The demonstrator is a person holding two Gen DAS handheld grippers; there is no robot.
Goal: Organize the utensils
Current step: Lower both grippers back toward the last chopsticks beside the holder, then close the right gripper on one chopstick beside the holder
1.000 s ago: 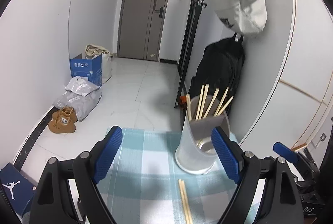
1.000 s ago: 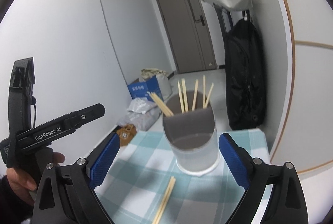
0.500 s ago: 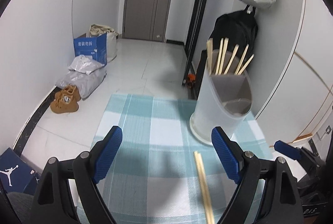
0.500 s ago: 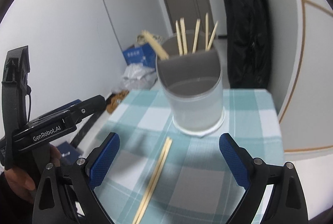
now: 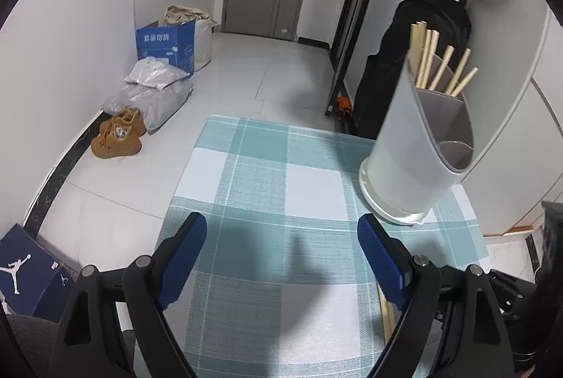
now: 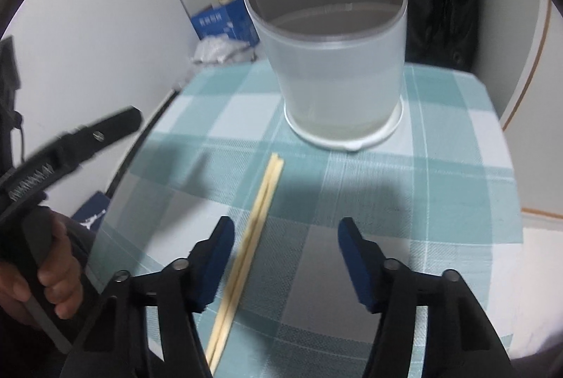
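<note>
While both tools are held above the tabletop, neither grips anything: the right gripper has its blue-padded jaws spread apart and empty, and the left gripper likewise stands wide apart with only cloth between its pads. Directly below the right gripper, a loose pair of chopsticks lies flat on the teal checked tablecloth, side by side, running from near the holder's base back toward the camera and passing just inside that gripper's left finger; contact with the finger cannot be confirmed. In the left wrist view only a short length of this pair shows, beside and partly behind the left gripper's right finger. Beyond the chopsticks, apart from them, stands the translucent utensil holder, upright on a white base, divided inside by a grey partition. Several stowed chopsticks stand in the rear compartment, leaning at differing angles; the front compartment appears empty. Judged from this layout, the task is largely done: most chopsticks are housed, and the one pair on the cloth remains to be picked up and stowed. No other loose utensils are visible.
</note>
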